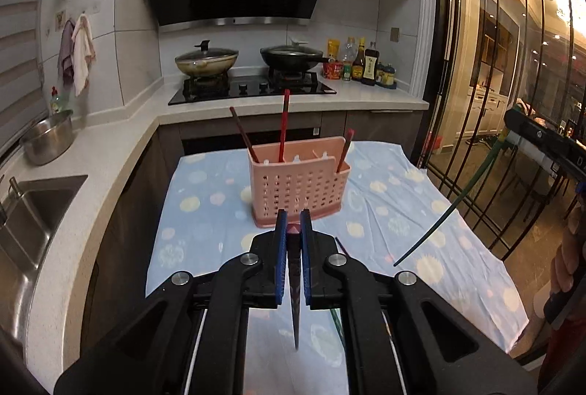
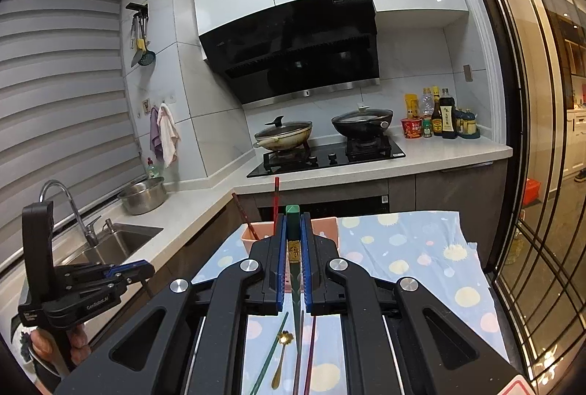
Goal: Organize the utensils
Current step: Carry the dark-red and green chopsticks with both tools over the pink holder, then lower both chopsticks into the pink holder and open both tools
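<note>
A pink perforated utensil holder (image 1: 298,181) stands on a blue spotted cloth (image 1: 403,212) and holds three red chopsticks (image 1: 284,124). My left gripper (image 1: 293,219) is shut on a dark red chopstick (image 1: 295,289), just in front of the holder. My right gripper (image 2: 293,223) is shut on a green chopstick (image 2: 293,230), above the holder (image 2: 252,234). That green chopstick (image 1: 450,208) also shows at the right of the left wrist view. A green chopstick (image 2: 269,354), a gold spoon (image 2: 280,358) and dark chopsticks (image 2: 309,351) lie on the cloth below the right gripper.
The cloth-covered table stands before an L-shaped counter (image 1: 121,146) with a sink (image 1: 33,208), a steel bowl (image 1: 49,138), a hob with two pans (image 1: 207,62) and sauce bottles (image 1: 366,65). A glass door with black bars (image 1: 494,84) is at the right.
</note>
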A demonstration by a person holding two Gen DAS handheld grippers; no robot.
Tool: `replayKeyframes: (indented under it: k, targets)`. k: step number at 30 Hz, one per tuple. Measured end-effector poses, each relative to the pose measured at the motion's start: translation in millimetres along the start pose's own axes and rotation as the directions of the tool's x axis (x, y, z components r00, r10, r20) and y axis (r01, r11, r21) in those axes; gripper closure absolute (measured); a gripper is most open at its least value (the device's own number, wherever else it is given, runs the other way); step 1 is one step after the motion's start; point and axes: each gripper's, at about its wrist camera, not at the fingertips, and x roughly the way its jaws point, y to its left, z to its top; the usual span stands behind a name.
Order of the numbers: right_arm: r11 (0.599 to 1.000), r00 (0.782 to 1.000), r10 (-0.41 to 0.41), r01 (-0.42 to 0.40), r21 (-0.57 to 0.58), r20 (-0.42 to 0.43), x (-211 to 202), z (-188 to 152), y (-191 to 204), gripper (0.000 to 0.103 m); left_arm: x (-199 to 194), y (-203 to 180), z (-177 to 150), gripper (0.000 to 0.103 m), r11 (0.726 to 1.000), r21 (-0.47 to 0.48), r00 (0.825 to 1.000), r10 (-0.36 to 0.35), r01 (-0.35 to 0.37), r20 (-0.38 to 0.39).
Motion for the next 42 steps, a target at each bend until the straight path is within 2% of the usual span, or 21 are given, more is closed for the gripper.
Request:
replayKeyframes:
  k: [13, 18, 21, 28, 37, 42]
  targets:
    - [0.998, 0.997, 0.064, -0.063, -0.018, 0.044, 96.1, 89.0, 20.1, 0.096, 31.8, 3.6, 125.5, 0.096, 0.999, 0.040, 0.990, 0.013, -0.019, 0.141]
    - [0.999, 0.997, 0.046, -0.045, -0.022, 0.060, 138.1, 119.4, 26.3, 0.096, 50.2, 7.0, 175.6, 0.096, 0.999, 0.043, 0.984, 0.016, -0.024, 0.177]
    - [0.999, 0.998, 0.038, -0.037, -0.019, 0.049, 165.3, 127.8, 26.4, 0.096, 68.4, 7.8, 194.3, 0.096, 0.998, 0.048, 0.984, 0.023, -0.032, 0.176]
    - [0.999, 0.999, 0.032, -0.032, -0.028, -0.010, 217.1, 119.1, 23.9, 0.096, 112.0, 13.4, 205.1, 0.099, 0.997, 0.057, 0.990, 0.041, -0.049, 0.138]
    - [0.999, 0.997, 0.028, -0.030, -0.016, -0.065, 252.0, 98.9, 14.9, 0.096, 124.1, 20.4, 203.6, 0.099, 0.998, 0.052, 0.990, 0.029, -0.036, 0.137]
    - [0.999, 0.992, 0.027, -0.029, -0.016, -0.123, 261.9, 75.5, 10.0, 0.096, 134.7, 23.7, 188.3, 0.098, 0.998, 0.049, 0.995, 0.025, -0.029, 0.095]
